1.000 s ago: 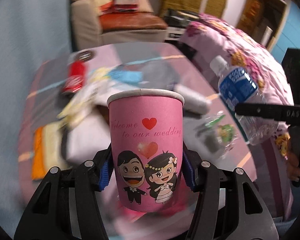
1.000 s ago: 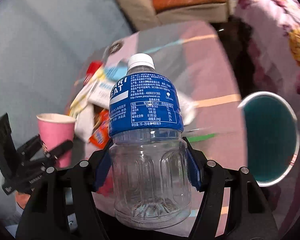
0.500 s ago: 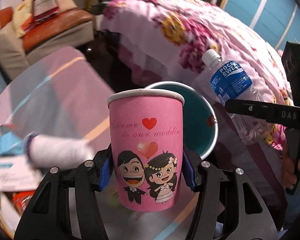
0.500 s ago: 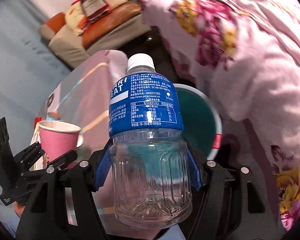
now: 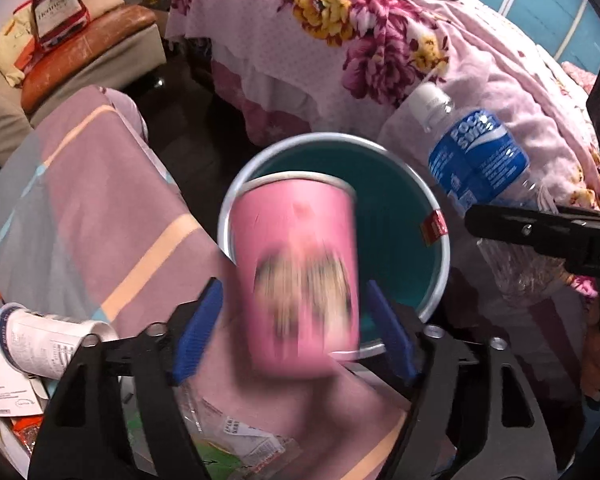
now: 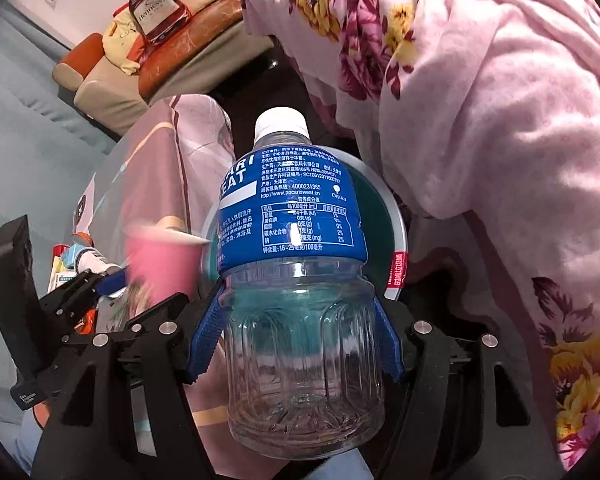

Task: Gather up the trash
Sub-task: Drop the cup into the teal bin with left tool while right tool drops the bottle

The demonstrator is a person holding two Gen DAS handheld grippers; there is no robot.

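Pink paper cup (image 5: 296, 276), blurred with motion, hangs between the blue pads of the left tongs (image 5: 294, 328) right in front of the teal bin (image 5: 400, 208). The jaws of the left tongs have just been opening, and there is a clear gap between each pad and the cup's wall, so the cup is loose between spread jaws. Its white rim overlaps the near side of the bin's grey rim in the left wrist view.

To the right of the bin in that view, the right tongs pinch a clear Pocari Sweat bottle (image 5: 476, 160) with a blue label and white cap, tilted over the bin's edge. In the right wrist view the right tongs (image 6: 300, 336) press their blue pads against both sides of the bottle (image 6: 296, 280), just below the label, and the bin (image 6: 396, 216) shows behind it, with a red tag on its rim. The left tongs (image 6: 140, 292) and the blurred cup (image 6: 164, 260) sit left of the bin there.

Left of the bin lies the tabletop (image 5: 100, 216), covered in a mauve striped cloth, with a white tub (image 5: 48, 340) on its side and paper packaging near its edge. Behind the bin a floral pink bedspread (image 5: 380, 40) drapes over a bed.
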